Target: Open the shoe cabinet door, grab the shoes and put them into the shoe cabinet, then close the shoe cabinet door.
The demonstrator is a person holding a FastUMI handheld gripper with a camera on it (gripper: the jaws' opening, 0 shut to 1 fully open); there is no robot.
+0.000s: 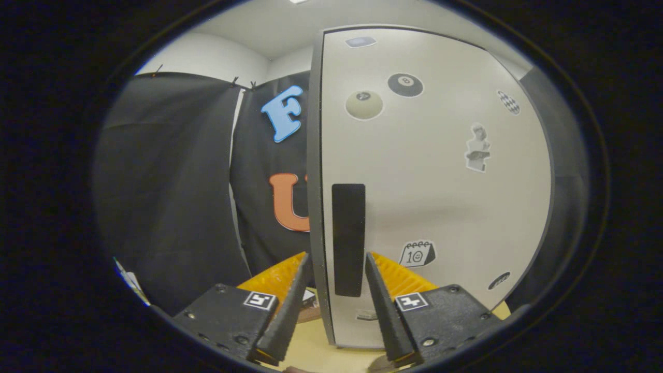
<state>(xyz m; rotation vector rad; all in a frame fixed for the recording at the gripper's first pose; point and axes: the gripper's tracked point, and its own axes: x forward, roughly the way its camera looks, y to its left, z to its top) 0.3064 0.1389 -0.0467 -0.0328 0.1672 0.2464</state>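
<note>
Claw [336,264] fingers straddle door [435,197] edge, perhaps touching.

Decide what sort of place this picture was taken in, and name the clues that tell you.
Probably a staged recording booth, not a real home: black cloth hangs as a wall, a sticker-covered cabinet door stands ahead, and the open gripper straddles the door's edge by its dark handle.

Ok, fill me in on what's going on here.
A person is working hand-held tongs at a shoe cabinet. The tongs are open, and the free edge of the cabinet door sits between the two fingers, with the dark handle on the door's face just ahead of them. No finger is clearly pressing on the door. Whether the door is shut or slightly ajar can't be told from here. Several stickers dot the door.
</note>
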